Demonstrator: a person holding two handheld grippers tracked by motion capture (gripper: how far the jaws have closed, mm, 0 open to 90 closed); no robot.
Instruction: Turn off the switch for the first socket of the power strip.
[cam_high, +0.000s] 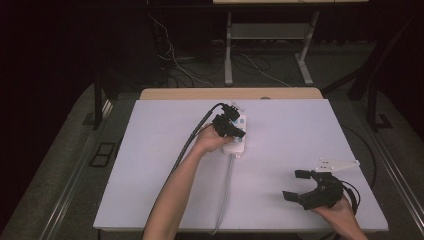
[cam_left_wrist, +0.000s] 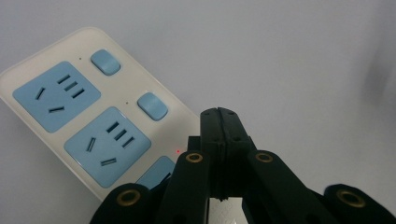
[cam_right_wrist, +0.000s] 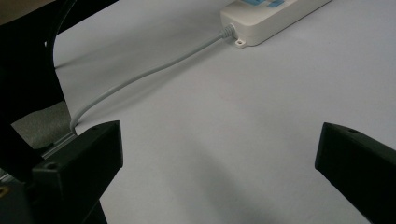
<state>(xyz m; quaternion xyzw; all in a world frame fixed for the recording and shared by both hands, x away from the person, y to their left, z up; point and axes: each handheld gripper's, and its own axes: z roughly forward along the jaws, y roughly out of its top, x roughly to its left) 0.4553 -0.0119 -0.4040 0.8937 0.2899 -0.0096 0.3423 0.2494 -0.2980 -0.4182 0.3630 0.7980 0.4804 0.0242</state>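
On the white table (cam_high: 150, 150), the power strip (cam_high: 239, 137) lies under the closed left claw (cam_high: 235, 131); right claw (cam_high: 295, 186) gapes.

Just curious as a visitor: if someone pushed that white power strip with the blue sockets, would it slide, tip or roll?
The white power strip with blue sockets lies flat and low, so it would probably slide, not tip or roll. Its grey cord curves loosely, so it likely drags along limply.

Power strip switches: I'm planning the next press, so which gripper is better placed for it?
Left. The left gripper, jaws shut, sits over the power strip; the right gripper rests open, far off.
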